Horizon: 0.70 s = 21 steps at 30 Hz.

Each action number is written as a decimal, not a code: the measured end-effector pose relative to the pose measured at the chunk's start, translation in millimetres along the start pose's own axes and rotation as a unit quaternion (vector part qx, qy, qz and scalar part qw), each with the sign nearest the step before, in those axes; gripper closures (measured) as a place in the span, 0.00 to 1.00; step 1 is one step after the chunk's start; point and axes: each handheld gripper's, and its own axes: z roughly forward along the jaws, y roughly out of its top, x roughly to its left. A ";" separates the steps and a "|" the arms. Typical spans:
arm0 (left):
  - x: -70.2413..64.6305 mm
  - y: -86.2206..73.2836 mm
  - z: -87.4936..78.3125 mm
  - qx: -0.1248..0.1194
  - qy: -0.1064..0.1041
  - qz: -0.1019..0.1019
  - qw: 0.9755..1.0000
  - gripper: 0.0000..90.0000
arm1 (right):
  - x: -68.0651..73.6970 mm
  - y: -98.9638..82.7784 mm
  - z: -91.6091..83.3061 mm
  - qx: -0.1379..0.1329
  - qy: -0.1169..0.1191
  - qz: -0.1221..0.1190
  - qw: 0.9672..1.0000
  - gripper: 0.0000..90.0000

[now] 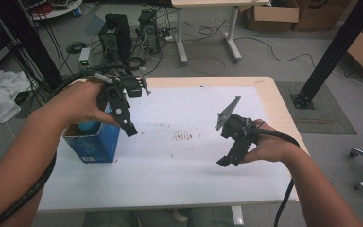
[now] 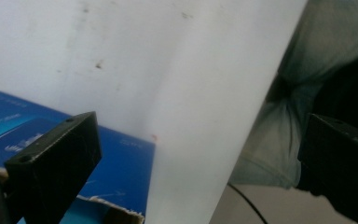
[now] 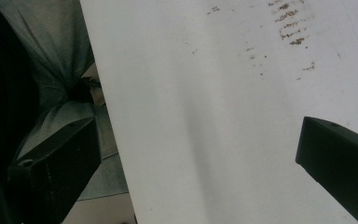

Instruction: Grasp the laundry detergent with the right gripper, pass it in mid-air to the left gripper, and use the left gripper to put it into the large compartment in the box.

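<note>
Blue box stood open at the table's left.
Left gripper hovered over it, released; right gripper released too.

Open-topped blue box stands upright near the table's left edge.
</note>
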 end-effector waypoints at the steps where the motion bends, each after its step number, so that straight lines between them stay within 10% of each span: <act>1: -3.0 0.8 2.1 0.001 -0.003 0.012 1.000 0.00 | -0.7 2.2 -0.4 0.002 -0.002 0.000 1.000 0.00; 7: -19.9 10.0 20.3 0.018 -0.020 0.087 0.996 0.00 | -3.7 9.3 0.6 0.009 0.001 -0.006 1.000 0.00; 21: -35.0 27.7 34.1 0.033 -0.029 0.127 0.991 0.00 | -12.5 15.2 0.6 0.013 0.001 -0.010 1.000 0.00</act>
